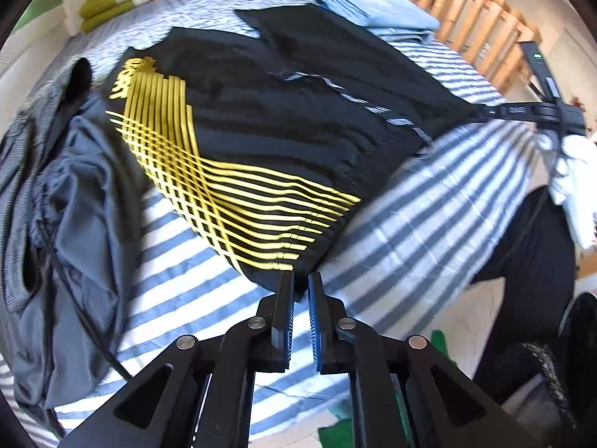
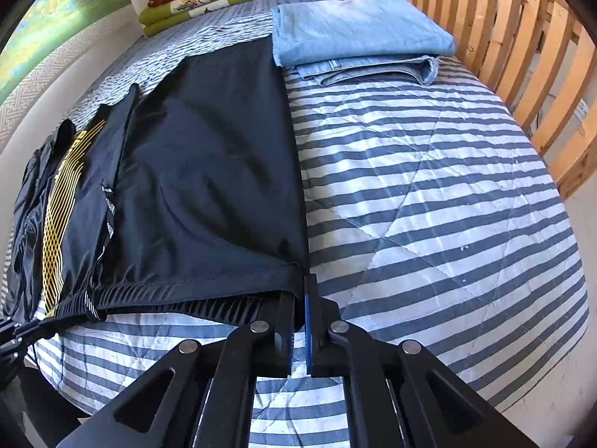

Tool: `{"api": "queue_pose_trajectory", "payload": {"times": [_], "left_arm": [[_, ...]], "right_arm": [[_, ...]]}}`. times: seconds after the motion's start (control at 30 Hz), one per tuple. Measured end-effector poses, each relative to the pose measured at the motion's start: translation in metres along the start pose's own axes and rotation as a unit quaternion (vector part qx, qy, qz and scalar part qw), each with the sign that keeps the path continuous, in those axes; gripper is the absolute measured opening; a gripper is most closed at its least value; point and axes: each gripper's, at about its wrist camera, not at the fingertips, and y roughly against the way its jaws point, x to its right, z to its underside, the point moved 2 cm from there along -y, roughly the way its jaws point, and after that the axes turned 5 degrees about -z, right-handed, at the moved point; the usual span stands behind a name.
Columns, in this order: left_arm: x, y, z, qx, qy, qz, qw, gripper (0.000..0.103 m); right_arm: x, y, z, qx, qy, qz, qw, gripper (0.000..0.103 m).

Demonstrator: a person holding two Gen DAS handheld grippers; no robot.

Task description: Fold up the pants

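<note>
Black pants (image 1: 283, 119) with a yellow line pattern lie spread over the striped bed. My left gripper (image 1: 300, 280) is shut on their near edge beside the yellow lines. In the right wrist view the same pants (image 2: 209, 171) stretch away along the bed, and my right gripper (image 2: 300, 280) is shut on the corner of their waistband. From the left wrist view the right gripper (image 1: 485, 114) appears far right, clamping the other end of the waistband, with a white-gloved hand (image 1: 571, 171) behind it. The cloth is pulled taut between both grippers.
The blue-and-white striped duvet (image 2: 429, 194) covers the bed. Folded light-blue jeans (image 2: 358, 37) are stacked at the far side. A grey garment pile (image 1: 67, 194) lies left. Green folded cloths (image 2: 209, 0) sit by the wall. A wooden slatted rail (image 2: 530, 59) runs along the right.
</note>
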Motion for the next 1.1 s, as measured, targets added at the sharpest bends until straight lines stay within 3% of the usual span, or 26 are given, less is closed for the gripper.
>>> {"api": "queue_pose_trajectory", "payload": {"times": [0.07, 0.13, 0.23, 0.37, 0.47, 0.57, 0.63, 0.77, 0.87, 0.97, 1.1], "left_arm": [[0.0, 0.01, 0.0, 0.0, 0.008, 0.02, 0.9998, 0.022], [-0.011, 0.027, 0.003, 0.012, 0.033, 0.038, 0.9987, 0.026], [-0.055, 0.046, -0.007, 0.04, 0.079, 0.031, 0.9956, 0.037], [-0.121, 0.054, -0.027, 0.053, 0.152, 0.021, 0.9867, 0.037], [-0.163, 0.052, -0.048, 0.063, 0.188, 0.015, 0.98, 0.037], [-0.193, 0.047, -0.073, 0.075, 0.217, 0.006, 0.9732, 0.037], [-0.203, 0.043, -0.088, 0.079, 0.229, 0.011, 0.9701, 0.037], [-0.195, 0.034, -0.116, 0.087, 0.199, 0.005, 0.9762, 0.037], [-0.202, 0.021, -0.133, 0.08, 0.205, 0.006, 0.9756, 0.038], [-0.23, 0.008, -0.153, 0.078, 0.223, -0.015, 0.9715, 0.046], [-0.272, -0.02, -0.18, 0.061, 0.267, -0.005, 0.9618, 0.054]], "right_arm": [[0.006, -0.006, 0.0, -0.013, -0.002, 0.018, 1.0, 0.003], [0.006, -0.012, 0.002, -0.034, 0.005, 0.022, 0.999, 0.004], [-0.001, -0.004, 0.002, -0.038, 0.038, 0.038, 0.998, 0.017], [-0.012, 0.024, 0.003, -0.01, 0.055, 0.058, 0.997, 0.022], [-0.037, 0.041, 0.003, 0.01, 0.078, 0.034, 0.996, 0.023], [-0.074, 0.04, 0.001, 0.002, 0.101, -0.025, 0.995, 0.024], [-0.092, 0.032, -0.005, 0.0, 0.121, -0.03, 0.992, 0.024], [-0.083, 0.011, -0.047, 0.018, 0.102, -0.017, 0.994, 0.024], [-0.065, -0.015, -0.071, -0.018, 0.064, -0.051, 0.997, 0.024], [-0.072, -0.023, -0.068, -0.028, 0.058, -0.066, 0.996, 0.024], [-0.133, -0.029, -0.036, -0.054, 0.116, -0.13, 0.983, 0.025]]}}
